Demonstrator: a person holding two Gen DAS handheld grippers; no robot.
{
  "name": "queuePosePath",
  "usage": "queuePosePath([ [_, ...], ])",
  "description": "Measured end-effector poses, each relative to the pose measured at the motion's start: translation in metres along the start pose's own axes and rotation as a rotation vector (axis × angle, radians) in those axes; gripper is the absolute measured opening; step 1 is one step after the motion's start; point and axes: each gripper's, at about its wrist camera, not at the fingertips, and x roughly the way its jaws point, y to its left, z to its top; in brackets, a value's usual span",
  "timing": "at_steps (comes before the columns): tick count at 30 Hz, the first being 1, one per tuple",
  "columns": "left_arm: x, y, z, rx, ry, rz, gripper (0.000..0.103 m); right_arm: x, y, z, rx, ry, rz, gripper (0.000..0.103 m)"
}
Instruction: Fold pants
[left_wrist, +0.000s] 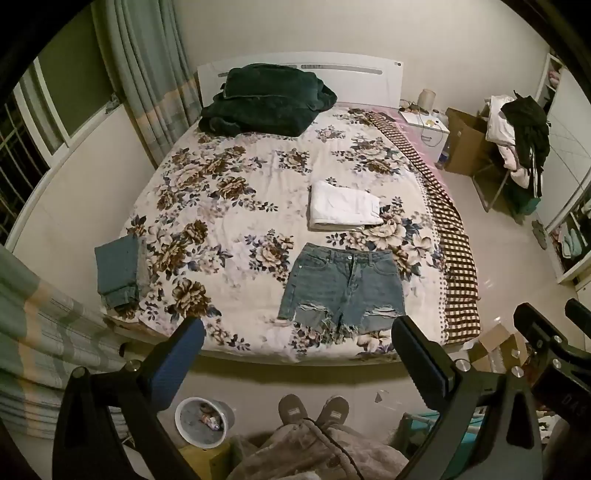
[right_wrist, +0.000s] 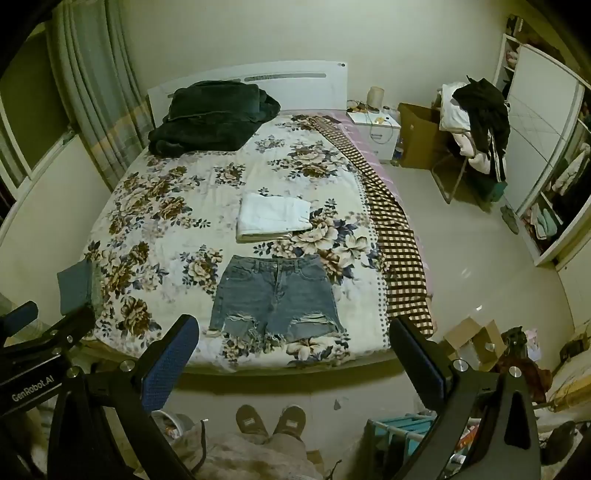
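Pants for folding here are a pair of blue denim shorts with frayed, ripped hems (left_wrist: 341, 290), lying flat and unfolded near the foot edge of the bed, waistband toward the far side. The bed with its floral brown-and-cream cover (left_wrist: 221, 206) carries everything else: a dark green plush blanket heaped at the far headboard end (left_wrist: 264, 99), a brown-and-cream checked cloth (left_wrist: 448, 236) draped along the right edge, a folded white garment (left_wrist: 343, 206) just beyond the shorts, and a folded blue denim piece (left_wrist: 118, 271) at the near left edge. The left gripper (left_wrist: 297, 354) hangs above the floor short of the bed, fingers wide apart and holding nothing. The right gripper (right_wrist: 293, 354) hovers likewise, its fingers spread and empty.
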Motion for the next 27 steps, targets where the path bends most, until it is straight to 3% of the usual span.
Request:
queuePosePath([
  [27, -0.0001, -0.0002, 0.0001, 0.004, -0.015, 0.009, 0.103, -0.0055, -0.0004, -0.0036, -0.002, -0.004, 0.005, 0.103],
])
